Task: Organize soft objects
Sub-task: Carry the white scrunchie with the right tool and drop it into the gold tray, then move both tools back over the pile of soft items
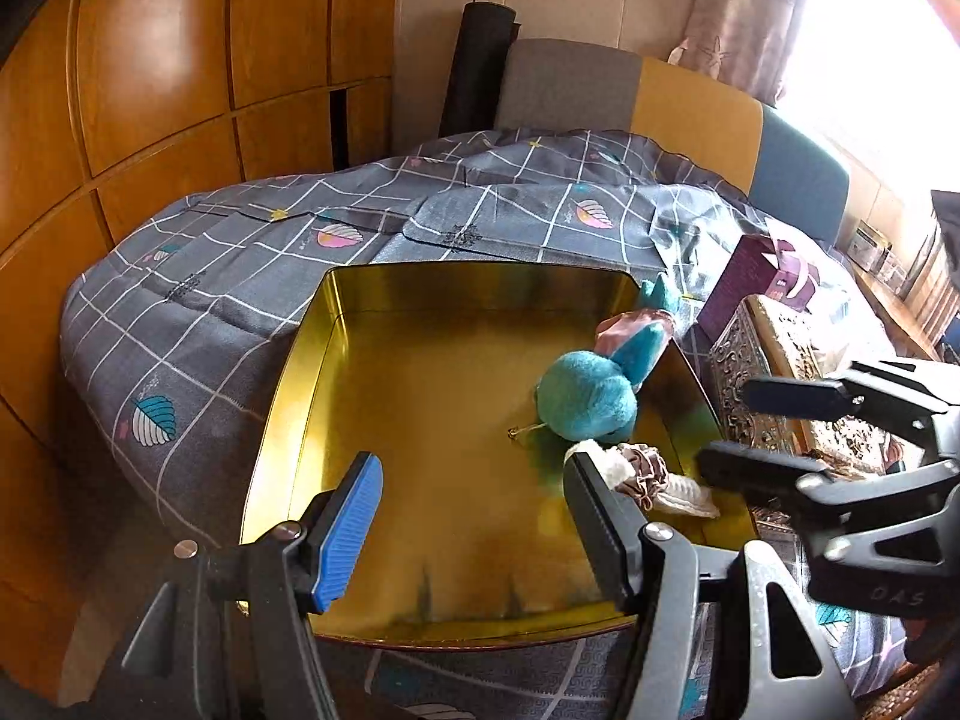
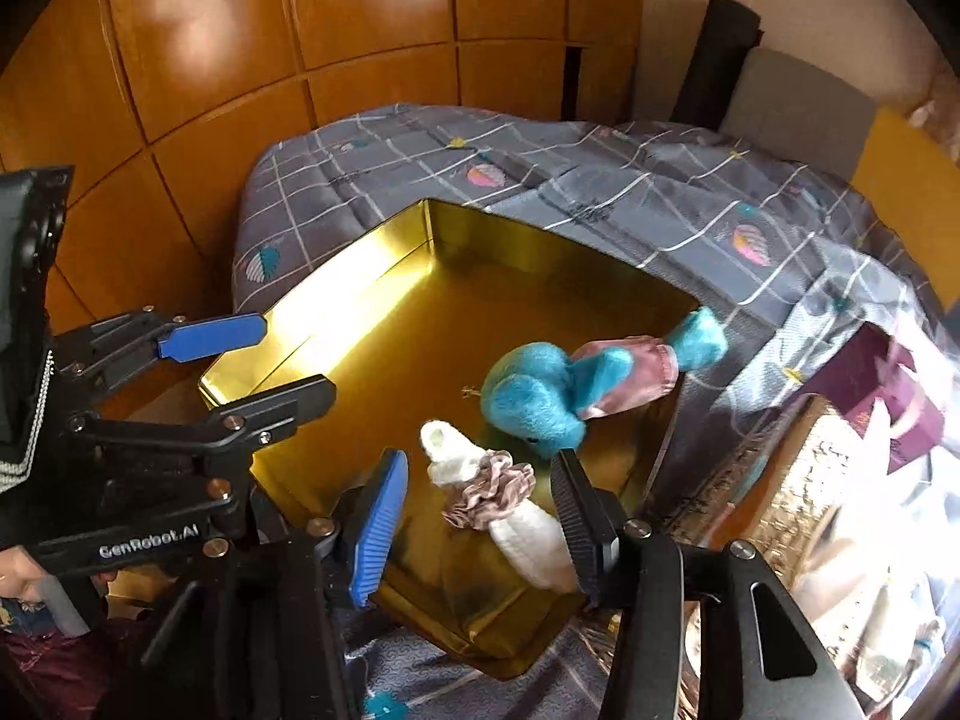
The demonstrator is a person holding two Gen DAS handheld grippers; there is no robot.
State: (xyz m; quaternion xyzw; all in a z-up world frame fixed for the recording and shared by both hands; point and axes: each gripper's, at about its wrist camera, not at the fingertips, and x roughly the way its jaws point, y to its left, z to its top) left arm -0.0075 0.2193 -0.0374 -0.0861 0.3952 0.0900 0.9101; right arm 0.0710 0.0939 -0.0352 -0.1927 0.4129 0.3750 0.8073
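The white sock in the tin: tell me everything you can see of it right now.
The white sock looks like soft, fuzzy knit and lies lengthwise on the floor of the gold tin, near its front right corner. A ruffled mauve scrunchie is bunched around its middle. One rounded end points toward the blue plush toy without clearly touching it. The right gripper straddles it, pads off the fabric; its black finger hides the near end. Nothing holds it.

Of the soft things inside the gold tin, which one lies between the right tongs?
The white sock with the pink scrunchie on it; the blue plush toy lies farther off.
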